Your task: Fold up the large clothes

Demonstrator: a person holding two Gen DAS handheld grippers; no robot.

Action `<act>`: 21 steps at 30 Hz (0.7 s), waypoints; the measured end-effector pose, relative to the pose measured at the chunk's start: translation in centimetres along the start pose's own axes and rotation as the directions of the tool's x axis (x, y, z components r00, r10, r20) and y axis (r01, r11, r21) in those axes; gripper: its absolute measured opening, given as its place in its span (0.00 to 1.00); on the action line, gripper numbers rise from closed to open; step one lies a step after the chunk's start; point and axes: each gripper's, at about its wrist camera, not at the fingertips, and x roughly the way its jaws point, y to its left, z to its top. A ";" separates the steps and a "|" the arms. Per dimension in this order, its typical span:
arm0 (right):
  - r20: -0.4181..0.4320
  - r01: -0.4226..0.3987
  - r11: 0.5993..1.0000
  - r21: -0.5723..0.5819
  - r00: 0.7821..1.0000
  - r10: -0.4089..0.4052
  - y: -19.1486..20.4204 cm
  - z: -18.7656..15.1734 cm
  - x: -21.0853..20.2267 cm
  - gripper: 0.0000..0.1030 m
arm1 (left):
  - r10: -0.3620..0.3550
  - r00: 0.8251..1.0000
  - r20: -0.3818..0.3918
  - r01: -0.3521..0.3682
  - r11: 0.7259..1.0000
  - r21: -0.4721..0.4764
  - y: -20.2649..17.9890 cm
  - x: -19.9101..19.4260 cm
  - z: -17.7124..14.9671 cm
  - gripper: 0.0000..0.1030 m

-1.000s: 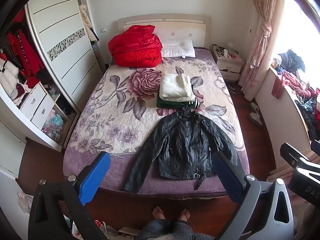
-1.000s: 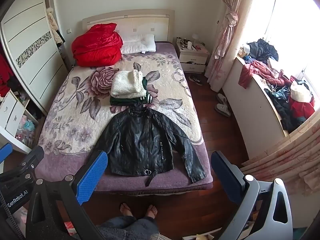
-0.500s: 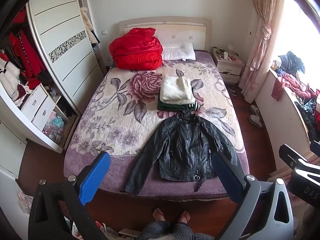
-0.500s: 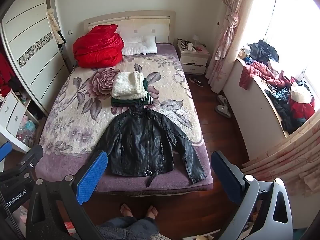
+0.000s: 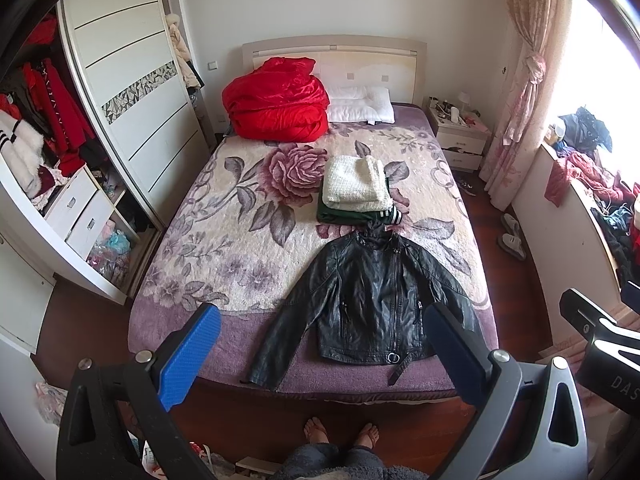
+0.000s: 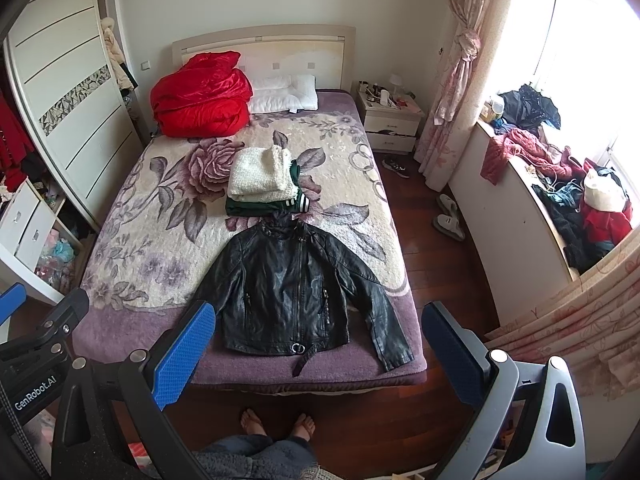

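A black leather jacket (image 5: 372, 304) lies flat and face up at the foot of the bed, sleeves spread; it also shows in the right wrist view (image 6: 296, 292). Behind its collar is a stack of folded clothes (image 5: 356, 190), white on dark green, also seen from the right (image 6: 262, 182). My left gripper (image 5: 320, 356) is open and empty, held high above the bed's foot end. My right gripper (image 6: 316, 354) is open and empty at about the same height, to its right.
The bed (image 5: 224, 216) has a floral blanket, a red duvet (image 5: 276, 100) and a pillow (image 5: 360, 104) at the head. A wardrobe (image 5: 132, 92) stands left, a nightstand (image 6: 390, 120) and a cluttered window ledge (image 6: 560, 184) right. The person's bare feet (image 6: 276, 426) stand on the wooden floor.
Both views have tilted slightly, so the bed sits a little lower in frame. The jacket and the stack have not moved. Both grippers stay open.
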 end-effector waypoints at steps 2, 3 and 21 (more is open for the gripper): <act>0.004 -0.007 1.000 -0.008 1.000 0.007 0.2 -0.3 -0.1 1.00 | -0.002 1.000 0.002 0.002 1.000 0.000 0.1 0.0 0.0 1.00; 0.005 -0.009 1.000 -0.009 1.000 0.009 0.1 -0.3 -0.1 1.00 | -0.003 1.000 0.003 0.003 1.000 -0.002 0.0 0.2 -0.1 1.00; 0.009 -0.017 1.000 -0.007 1.000 0.017 0.1 -0.1 -0.1 1.00 | -0.001 1.000 0.020 0.001 1.000 -0.009 -0.3 -0.2 0.4 1.00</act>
